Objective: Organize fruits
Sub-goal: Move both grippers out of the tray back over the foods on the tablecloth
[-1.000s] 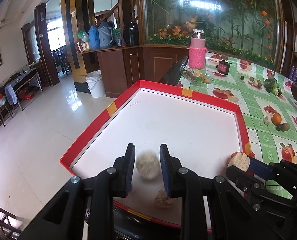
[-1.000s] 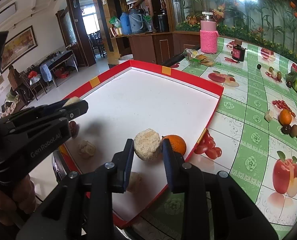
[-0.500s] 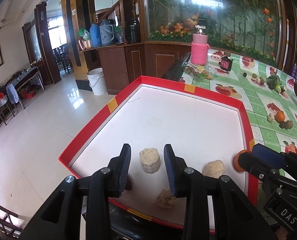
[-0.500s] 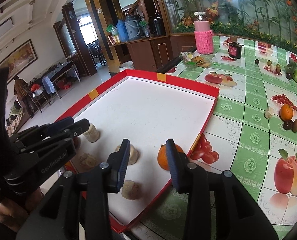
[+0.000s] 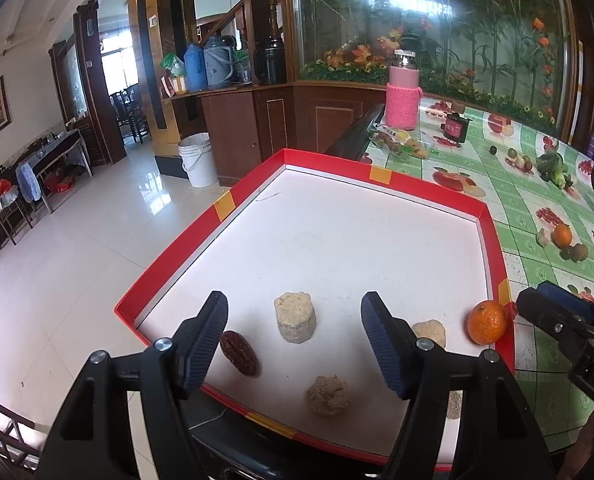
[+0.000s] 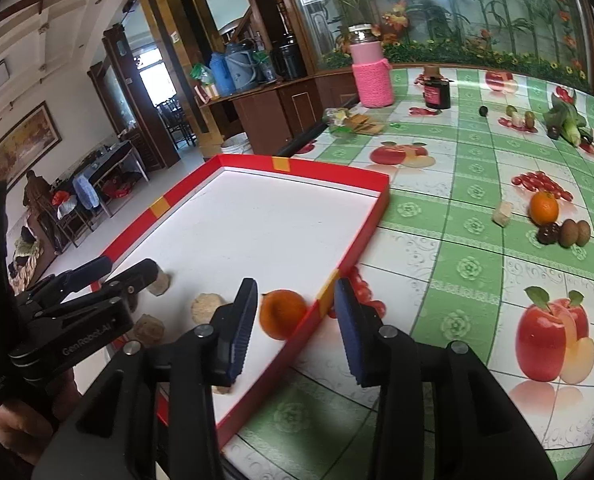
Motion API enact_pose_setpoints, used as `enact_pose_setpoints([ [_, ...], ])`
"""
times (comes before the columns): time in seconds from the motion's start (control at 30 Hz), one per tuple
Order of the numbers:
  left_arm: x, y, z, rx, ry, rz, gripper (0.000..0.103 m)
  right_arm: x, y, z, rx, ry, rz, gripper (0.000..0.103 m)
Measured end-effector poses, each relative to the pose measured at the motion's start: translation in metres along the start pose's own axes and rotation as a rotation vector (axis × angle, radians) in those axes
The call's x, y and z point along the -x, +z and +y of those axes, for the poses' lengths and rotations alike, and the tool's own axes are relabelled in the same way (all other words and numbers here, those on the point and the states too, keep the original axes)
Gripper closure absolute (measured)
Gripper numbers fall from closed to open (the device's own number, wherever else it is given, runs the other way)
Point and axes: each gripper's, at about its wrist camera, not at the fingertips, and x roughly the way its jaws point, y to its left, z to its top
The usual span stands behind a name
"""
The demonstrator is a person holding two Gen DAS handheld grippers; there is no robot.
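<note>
1. Left gripper (image 5: pixel 293 340) had just been opening, jaws apart around the tan cake (image 5: pixel 295 317), pads clear of it.
2. Right gripper (image 6: pixel 293 328) also opening, empty; orange (image 6: pixel 282 313) sat beyond it.
3. Cake looked light and crumbly: pinch its flat sides softly.
4. Orange firm, would roll; it touched the red tray wall (image 6: pixel 361 236), so little room there. Far tray floor was free.

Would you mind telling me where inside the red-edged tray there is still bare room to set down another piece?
The far half of the tray, from the yellow-taped rim down to the beige cylinder, is bare white. The near edge is crowded: the date, crumbly lumps and the orange by the right rim.
</note>
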Motion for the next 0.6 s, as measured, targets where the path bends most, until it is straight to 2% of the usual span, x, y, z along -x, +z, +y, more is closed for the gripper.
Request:
enact_pose_setpoints([
  [0.4, 0.009, -0.001, -0.026, -0.062, -0.009, 0.003, 0.03, 0.018, -0.003, -0.041, -0.088, -0.014, -0.024, 0.058],
  [0.6, 0.014, -0.003, -0.044, -0.101, -0.027, 0.005, 0.027, 0.041, -0.008, -0.08, -0.159, -0.039, -0.054, 0.056],
])
